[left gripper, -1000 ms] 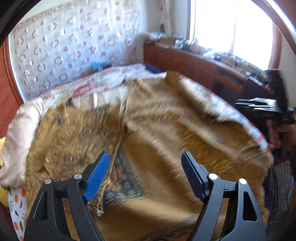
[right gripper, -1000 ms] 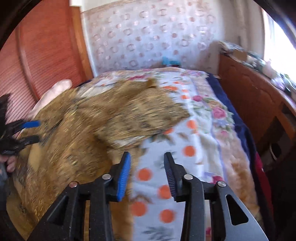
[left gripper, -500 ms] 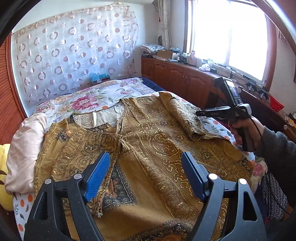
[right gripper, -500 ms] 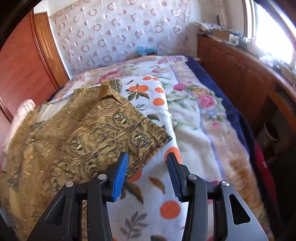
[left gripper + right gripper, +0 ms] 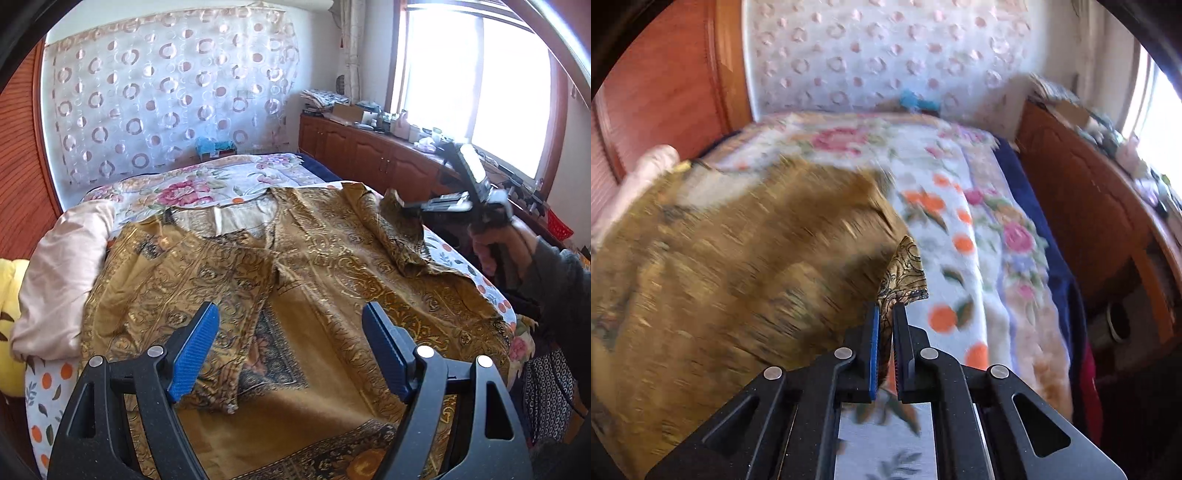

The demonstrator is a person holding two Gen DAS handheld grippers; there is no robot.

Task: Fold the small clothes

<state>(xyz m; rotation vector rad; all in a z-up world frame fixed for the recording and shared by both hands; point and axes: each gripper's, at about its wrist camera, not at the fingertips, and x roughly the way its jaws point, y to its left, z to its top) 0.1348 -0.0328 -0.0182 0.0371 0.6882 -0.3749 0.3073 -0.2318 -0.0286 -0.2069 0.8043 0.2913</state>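
The room around me is a bedroom: a white sheer curtain with ring and dot patterns (image 5: 170, 96) hangs across the far wall, reddish wooden panelling (image 5: 665, 81) closes my left side, and a low run of brown wooden cabinets (image 5: 369, 155) stands under a bright window (image 5: 476, 88), its top crowded with small items I cannot make out. The bed's white floral blanket with pink roses and orange dots (image 5: 979, 236) is my work surface, with a pale pink pillow (image 5: 62, 273) at its left edge and a blue box (image 5: 216, 147) beyond the far end.

Spread across the blanket lies the golden-brown patterned garment with dark paisley trim (image 5: 306, 280), neckline toward the curtain, its left front panel folded inward.

My left claw (image 5: 290, 350) hovers over the garment's lower middle, jaws standing wide with nothing between them. My right claw (image 5: 885, 325) has just been closing and now pinches the garment's right sleeve edge (image 5: 905, 273), lifted off the blanket; my hand (image 5: 498, 247) grips its handle
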